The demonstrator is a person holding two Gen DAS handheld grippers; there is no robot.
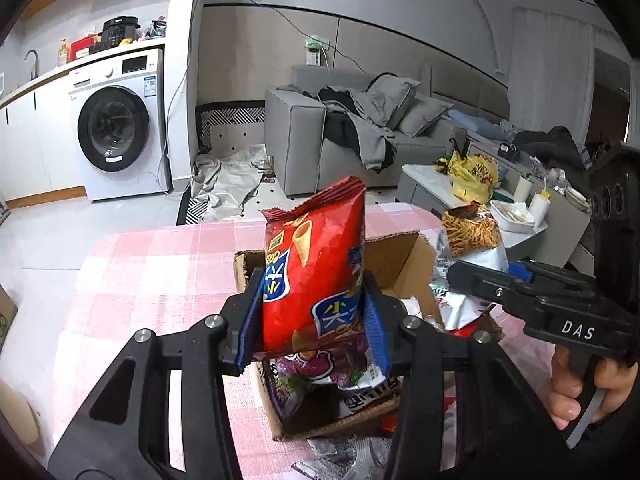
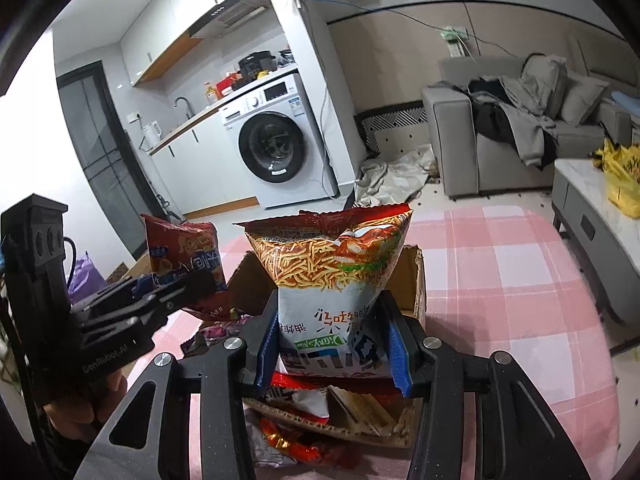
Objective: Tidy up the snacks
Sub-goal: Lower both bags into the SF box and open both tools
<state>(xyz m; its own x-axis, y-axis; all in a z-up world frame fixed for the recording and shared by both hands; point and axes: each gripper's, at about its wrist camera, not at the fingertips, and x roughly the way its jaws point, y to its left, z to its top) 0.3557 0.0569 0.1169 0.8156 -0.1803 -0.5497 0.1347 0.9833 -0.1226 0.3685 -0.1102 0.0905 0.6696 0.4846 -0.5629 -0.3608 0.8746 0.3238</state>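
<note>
Red and glossy, the cone-snack bag point(image 1: 314, 264) stood upright between the clamped blue pads of the left gripper point(image 1: 314, 320), above the cardboard box point(image 1: 400, 256). To its right, the right gripper point(image 2: 330, 346) pinched the noodle-snack bag point(image 2: 330, 276) upright over that box, which sat on the pink checked tablecloth point(image 2: 500, 280).

Left gripper point(image 1: 314, 312), black frame, blue ribbed pads: fingers closed against both sides of a red foil snack bag point(image 1: 316, 264), held upright above the open brown cardboard box point(image 1: 400, 256).

Right gripper point(image 2: 332, 340), same build: fingers clamped on a white-and-orange noodle-print snack bag point(image 2: 332, 276), upright, over the same box.

Bare hand point(image 1: 580, 384): wrapped around the right gripper's trigger handle, right of the box.
</note>
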